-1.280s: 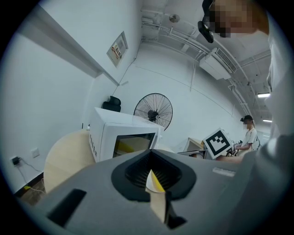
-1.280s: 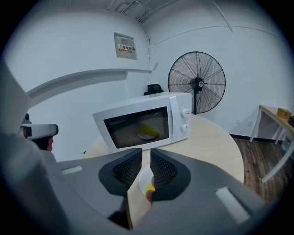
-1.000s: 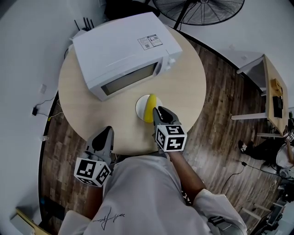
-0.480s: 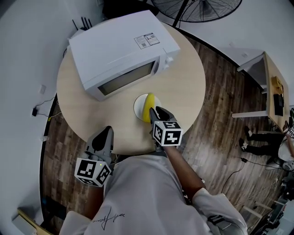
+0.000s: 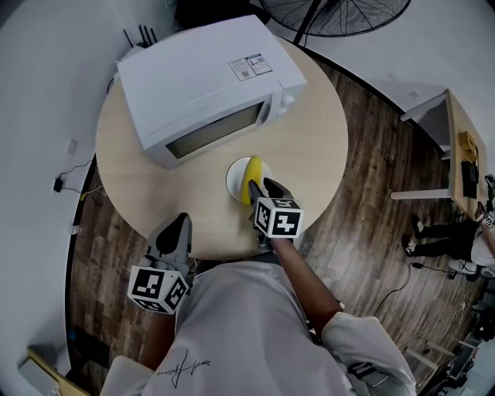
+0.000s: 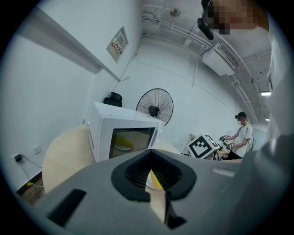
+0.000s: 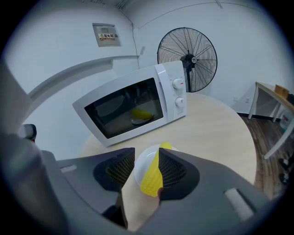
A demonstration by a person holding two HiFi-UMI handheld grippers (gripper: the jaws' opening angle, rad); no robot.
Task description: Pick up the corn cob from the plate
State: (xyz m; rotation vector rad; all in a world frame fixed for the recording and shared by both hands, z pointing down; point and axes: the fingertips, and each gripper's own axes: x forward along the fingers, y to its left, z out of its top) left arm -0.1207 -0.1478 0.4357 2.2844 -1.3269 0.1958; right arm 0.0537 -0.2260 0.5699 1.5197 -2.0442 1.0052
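A yellow corn cob (image 5: pixel 250 179) lies on a small white plate (image 5: pixel 234 179) on the round table, just in front of the microwave. My right gripper (image 5: pixel 262 186) points down at it from the near side. In the right gripper view the corn cob (image 7: pixel 151 176) sits between the jaws, close against the right one with a gap to the left one; the jaws are opening and do not clamp it. The plate (image 7: pixel 143 160) shows behind the cob. My left gripper (image 5: pixel 176 226) hangs at the table's near edge, jaws together and holding nothing.
A white microwave (image 5: pixel 203 87) with its door closed fills the table's far left, close behind the plate. Bare tabletop (image 5: pixel 311 147) lies to the right. A floor fan (image 5: pixel 340 14) stands beyond the table, and a second desk (image 5: pixel 462 158) at the far right.
My right gripper has come down closer onto the plate, and its jaws now stand apart around the corn cob. My left gripper has stayed where it was.
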